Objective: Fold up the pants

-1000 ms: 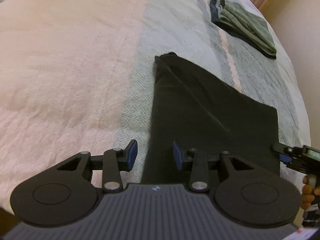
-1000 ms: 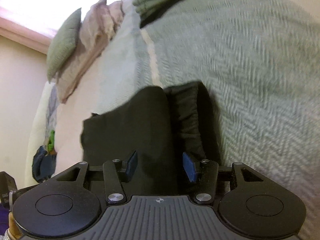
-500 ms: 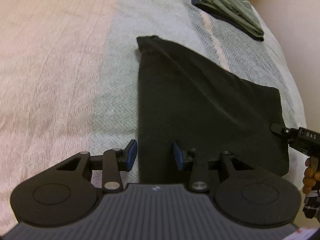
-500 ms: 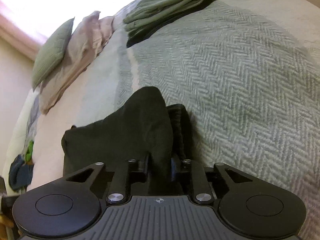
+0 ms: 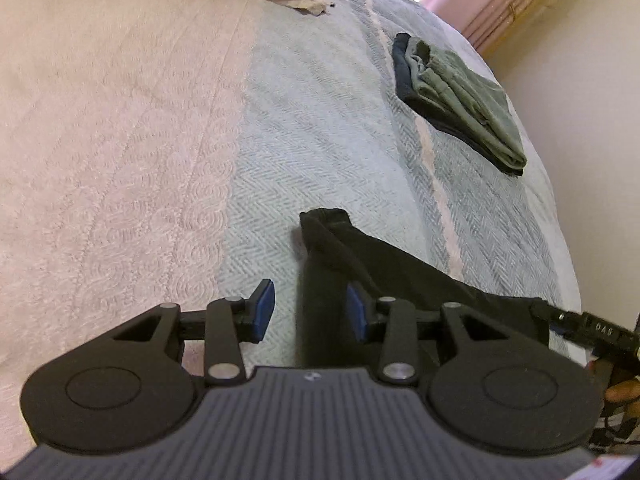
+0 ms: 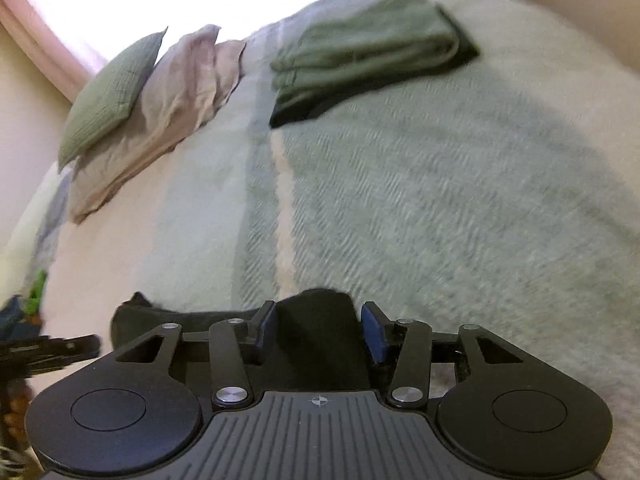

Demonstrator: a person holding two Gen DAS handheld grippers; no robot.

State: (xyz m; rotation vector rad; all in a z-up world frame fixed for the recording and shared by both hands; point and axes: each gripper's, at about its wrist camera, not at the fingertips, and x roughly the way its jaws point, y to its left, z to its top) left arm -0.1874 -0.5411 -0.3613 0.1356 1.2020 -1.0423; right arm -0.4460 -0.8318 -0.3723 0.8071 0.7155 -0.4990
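Observation:
The black pants [image 5: 400, 276] lie on the grey-green herringbone bedspread [image 5: 320, 140], with one corner pointing up the bed. My left gripper [image 5: 310, 316] hangs open over their left edge; a strip of black cloth runs between its blue pads [image 5: 264, 312] without touching them. My right gripper [image 6: 318, 332] has its jaws opening, and a hump of the pants [image 6: 320, 360] sits loose between them. The right gripper [image 5: 584, 328] also shows at the pants' right side in the left wrist view. The left gripper [image 6: 52, 350] shows at the left of the right wrist view.
A folded green garment [image 5: 460, 96] on a dark one lies farther up the bed [image 6: 360, 52]. A green pillow [image 6: 120, 88] and a pinkish pillow [image 6: 180, 92] stand at the head. A pink quilt [image 5: 100, 140] covers the left half. The bed's edge and a wall are on the right.
The right gripper closed on the pants half a second ago and has since spread again. Both hands have shifted, so the pants sit lower in both views. The left jaws kept their gap.

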